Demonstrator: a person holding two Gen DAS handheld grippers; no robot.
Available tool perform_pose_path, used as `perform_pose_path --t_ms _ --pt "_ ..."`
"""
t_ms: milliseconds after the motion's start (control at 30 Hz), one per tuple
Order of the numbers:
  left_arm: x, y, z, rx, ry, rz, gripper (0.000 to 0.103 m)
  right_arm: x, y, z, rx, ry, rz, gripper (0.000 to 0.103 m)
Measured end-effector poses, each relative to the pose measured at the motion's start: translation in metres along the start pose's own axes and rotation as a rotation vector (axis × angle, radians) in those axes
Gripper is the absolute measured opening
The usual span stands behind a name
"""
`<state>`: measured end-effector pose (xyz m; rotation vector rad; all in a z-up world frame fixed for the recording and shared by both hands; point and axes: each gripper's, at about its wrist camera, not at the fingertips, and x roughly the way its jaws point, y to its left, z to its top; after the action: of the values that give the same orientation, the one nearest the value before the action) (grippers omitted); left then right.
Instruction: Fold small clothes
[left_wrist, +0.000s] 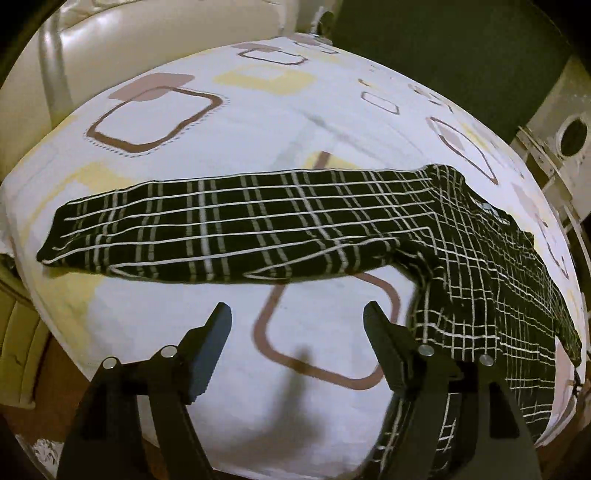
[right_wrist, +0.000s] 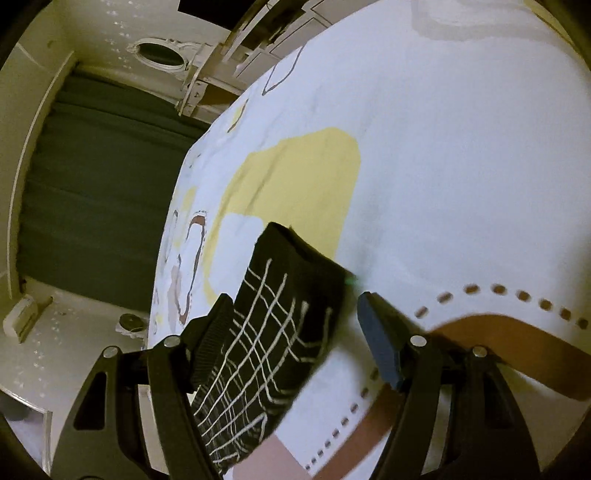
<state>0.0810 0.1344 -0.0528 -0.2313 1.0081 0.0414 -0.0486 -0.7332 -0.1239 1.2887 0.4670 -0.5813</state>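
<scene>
Both hand-held grippers stand with jaws spread and grip nothing. Left gripper (left_wrist: 297, 314) hovers over bare sheet, its matte black fingers ending in ridged pads, nothing between them. Right gripper (right_wrist: 295, 302) has the end of the black checked garment (left_wrist: 236, 229) lying between its fingers (right_wrist: 380, 343), close to the left-hand pad, the other pad well apart. That soft woven cloth with thin white grid lines lies as a long flat band across the bedsheet (left_wrist: 229, 122), bunching into folds at its right end. Rounded brown and yellow squares pattern the smooth white sheet.
</scene>
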Motion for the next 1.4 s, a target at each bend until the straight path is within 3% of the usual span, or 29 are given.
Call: perform_pose_path --t_ms 233,367,500,733,900,1067,1400 --pt "0.006 -0.001 0.005 -0.005 0.007 0.012 0.073 0.024 0.008 0.006 -0.061 0.055 -0.066 0.011" --pt "0.003 0.000 0.005 -0.015 0.002 0.016 0.073 0.019 0.009 0.003 -0.050 0.054 -0.061 0.007" --pt "0.000 0.002 0.002 -0.017 0.003 0.013 0.073 0.008 0.041 -0.005 -0.085 0.033 0.012 0.007" --pt "-0.007 0.003 -0.001 -0.014 -0.007 -0.009 0.073 -0.015 0.152 -0.054 -0.275 0.078 0.193 0.007" --pt "-0.014 0.001 0.000 0.022 -0.026 -0.004 0.073 -0.016 0.249 -0.144 -0.494 0.158 0.301 0.007" --pt "-0.021 0.002 0.001 0.045 -0.052 -0.010 0.073 0.000 0.312 -0.250 -0.668 0.265 0.347 0.007" --pt "-0.015 0.014 0.001 0.011 -0.052 -0.061 0.073 0.036 0.345 -0.461 -0.865 0.520 0.347 0.007"
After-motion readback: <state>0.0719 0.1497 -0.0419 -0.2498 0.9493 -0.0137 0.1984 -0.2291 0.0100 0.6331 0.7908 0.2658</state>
